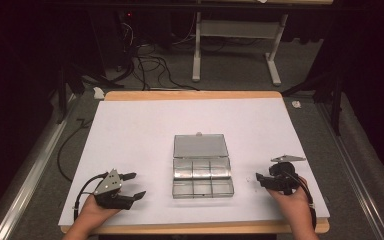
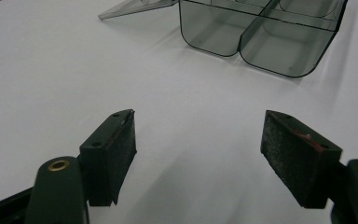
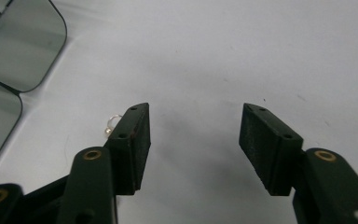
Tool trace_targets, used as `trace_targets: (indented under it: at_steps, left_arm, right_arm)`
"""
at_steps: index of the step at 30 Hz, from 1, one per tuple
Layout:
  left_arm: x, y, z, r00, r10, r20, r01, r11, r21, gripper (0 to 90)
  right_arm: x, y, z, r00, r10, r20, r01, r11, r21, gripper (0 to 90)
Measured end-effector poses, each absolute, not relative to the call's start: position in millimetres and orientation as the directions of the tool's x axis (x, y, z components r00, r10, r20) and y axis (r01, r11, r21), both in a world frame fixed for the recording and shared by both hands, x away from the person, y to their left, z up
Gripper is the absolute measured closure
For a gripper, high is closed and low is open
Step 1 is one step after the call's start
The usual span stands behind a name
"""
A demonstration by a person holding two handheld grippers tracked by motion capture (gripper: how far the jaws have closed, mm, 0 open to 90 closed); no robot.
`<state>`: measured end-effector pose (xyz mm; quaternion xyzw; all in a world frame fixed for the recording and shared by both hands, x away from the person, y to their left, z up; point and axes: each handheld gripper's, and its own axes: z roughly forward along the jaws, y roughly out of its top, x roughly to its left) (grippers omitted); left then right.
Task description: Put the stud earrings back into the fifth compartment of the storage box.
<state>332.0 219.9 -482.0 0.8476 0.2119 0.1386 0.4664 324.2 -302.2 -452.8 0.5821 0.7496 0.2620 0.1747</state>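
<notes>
A clear plastic compartment box (image 1: pixel 202 179) lies open in the middle of the white sheet, its lid (image 1: pixel 200 146) folded back flat. In the left gripper view the box (image 2: pixel 261 42) sits ahead and to the right, its compartments looking empty. My left gripper (image 1: pixel 137 185) rests at the front left, open, nothing between its jaws (image 2: pixel 199 116). My right gripper (image 1: pixel 260 180) is to the right of the box, pointing at it, open (image 3: pixel 196 112). A tiny clear ring-like piece (image 3: pixel 111 123) lies on the sheet just outside its left jaw, partly hidden behind it.
The white sheet (image 1: pixel 145 125) covers a wooden table (image 1: pixel 190 94). Beyond its far edge are cables on the floor (image 1: pixel 150 65) and a white stand's legs (image 1: pixel 196 55). Metal rails run along both sides.
</notes>
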Motion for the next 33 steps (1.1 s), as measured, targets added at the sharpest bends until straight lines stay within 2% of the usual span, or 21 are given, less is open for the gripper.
trace_targets:
  at_steps: [12, 33]
  left_arm:
    - [332, 220, -482, 0.872, 0.487, 0.039, 0.229, -0.478, 0.848, 27.1]
    - [332, 219, -482, 0.873, 0.487, 0.038, 0.230, -0.478, 0.848, 27.1]
  right_arm:
    - [325, -297, -444, -0.319, 0.947, 0.034, 0.807, 0.253, 0.533, 44.5]
    - [330, -283, -433, -0.415, 0.910, 0.018, 0.856, 0.383, 0.348, 45.8]
